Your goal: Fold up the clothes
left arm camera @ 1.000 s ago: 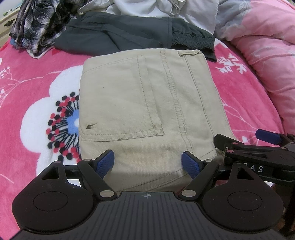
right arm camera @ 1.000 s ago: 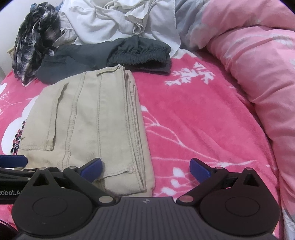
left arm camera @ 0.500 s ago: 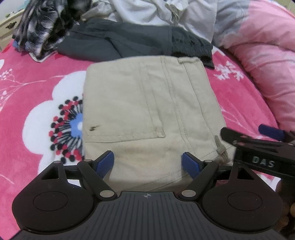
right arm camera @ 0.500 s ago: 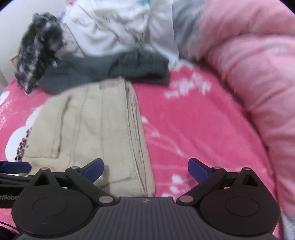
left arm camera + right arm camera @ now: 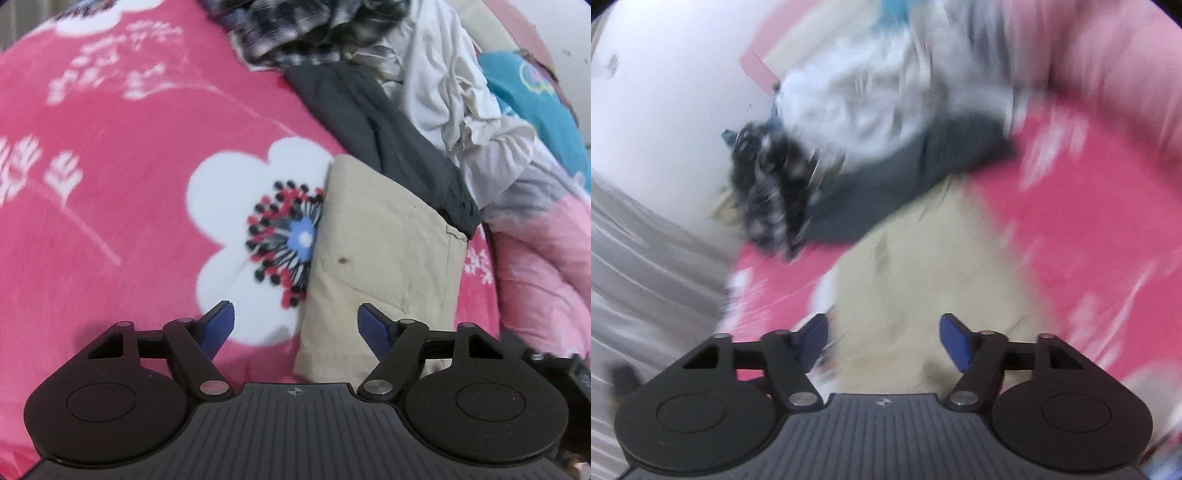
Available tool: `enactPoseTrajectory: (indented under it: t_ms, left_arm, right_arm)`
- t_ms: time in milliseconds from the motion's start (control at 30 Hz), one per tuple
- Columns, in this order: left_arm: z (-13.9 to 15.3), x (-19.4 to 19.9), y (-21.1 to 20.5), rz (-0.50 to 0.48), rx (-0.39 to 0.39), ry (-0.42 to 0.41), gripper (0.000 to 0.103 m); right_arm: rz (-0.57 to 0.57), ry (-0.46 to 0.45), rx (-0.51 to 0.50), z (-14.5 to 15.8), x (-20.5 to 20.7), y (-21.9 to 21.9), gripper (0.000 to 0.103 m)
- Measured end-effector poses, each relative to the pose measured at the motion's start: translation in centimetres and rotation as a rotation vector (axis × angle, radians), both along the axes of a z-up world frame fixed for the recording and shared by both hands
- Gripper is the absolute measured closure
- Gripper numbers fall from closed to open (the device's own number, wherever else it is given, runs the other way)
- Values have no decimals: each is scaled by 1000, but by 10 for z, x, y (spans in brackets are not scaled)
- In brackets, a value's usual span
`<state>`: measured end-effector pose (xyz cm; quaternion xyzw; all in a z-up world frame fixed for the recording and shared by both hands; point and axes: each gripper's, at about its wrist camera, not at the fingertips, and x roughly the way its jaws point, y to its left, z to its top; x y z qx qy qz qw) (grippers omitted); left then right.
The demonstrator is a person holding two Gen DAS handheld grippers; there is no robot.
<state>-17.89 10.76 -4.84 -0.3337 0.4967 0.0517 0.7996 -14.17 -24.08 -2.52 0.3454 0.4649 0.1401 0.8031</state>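
Folded beige trousers (image 5: 388, 254) lie flat on the pink flowered blanket (image 5: 110, 184). My left gripper (image 5: 297, 325) is open above their near left corner, nothing between its blue pads. In the right wrist view, which is heavily blurred, the same beige trousers (image 5: 923, 266) fill the lower middle, and my right gripper (image 5: 882, 341) hangs open over them, holding nothing. Behind the trousers lies a dark grey garment (image 5: 388, 140), also blurred as the grey garment (image 5: 905, 177) in the right wrist view.
A plaid shirt (image 5: 288, 33) and crumpled white clothes (image 5: 454, 85) are piled at the back, with a teal item (image 5: 535, 99) behind. A pink duvet (image 5: 546, 266) rises on the right. A wall (image 5: 665, 92) and grey curtain (image 5: 646, 258) lie to the left.
Both grippers have swung and tilted away from the trousers' near edge, the right one fast enough to blur. Both stay open. The trousers lie where they were.
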Motion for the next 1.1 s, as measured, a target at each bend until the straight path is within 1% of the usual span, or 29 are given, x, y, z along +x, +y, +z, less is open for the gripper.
enactPoseTrajectory:
  t_ms: [33, 67, 100, 167, 233, 300, 433, 533, 567, 700, 733, 800, 867, 933, 1000, 1033, 1100]
  left_arm:
    - [-2, -5, 0, 1, -13, -3, 31]
    - [-4, -8, -1, 0, -21, -5, 32]
    - [-6, -12, -2, -2, -29, -8, 33]
    - [-13, -19, -5, 16, -62, -10, 35]
    - [-18, -24, -4, 24, -83, -10, 39]
    - [-24, -28, -2, 31, -104, -10, 39]
    - [-23, -30, -8, -14, -84, -35, 40]
    - [-23, -31, -12, -48, -70, -54, 40]
    - [-23, -31, -14, -60, -65, -60, 40]
    - [-21, -32, -25, -137, -31, -87, 42]
    - [-20, -32, -29, -161, -19, -97, 43]
    - [-17, -33, -38, -217, 30, -113, 43]
    - [-15, -32, -47, -268, 77, -124, 43]
    - [-17, -31, -52, -291, 91, -121, 43]
    - [-19, -31, -57, -315, 104, -119, 44]
    - [-20, -30, -59, -327, 111, -117, 45]
    - [-23, -26, -63, -332, 155, -90, 45]
  right_arm:
    - [2, 75, 92, -13, 2, 4, 42]
    - [-2, 151, 160, -27, 3, 10, 48]
    - [-8, 215, 212, -39, 3, 15, 54]
    - [-30, 313, 267, -61, 4, 23, 62]
    - [-60, 382, 300, -78, 7, 29, 65]
    - [-82, 418, 315, -85, 7, 33, 66]
    - [-105, 493, 335, -97, 11, 39, 66]
    - [-106, 516, 312, -96, 12, 43, 63]
    - [-108, 519, 305, -96, 13, 45, 60]
    - [-104, 511, 282, -100, 18, 50, 60]
    - [-106, 513, 280, -103, 19, 50, 61]
    - [-117, 514, 287, -107, 19, 48, 71]
    - [-122, 478, 309, -102, 14, 43, 76]
    - [-125, 420, 346, -98, 8, 38, 78]
    - [-143, 389, 402, -101, 1, 34, 79]
    - [-168, 380, 462, -107, -2, 31, 80]
    - [-213, 360, 574, -116, -10, 25, 80]
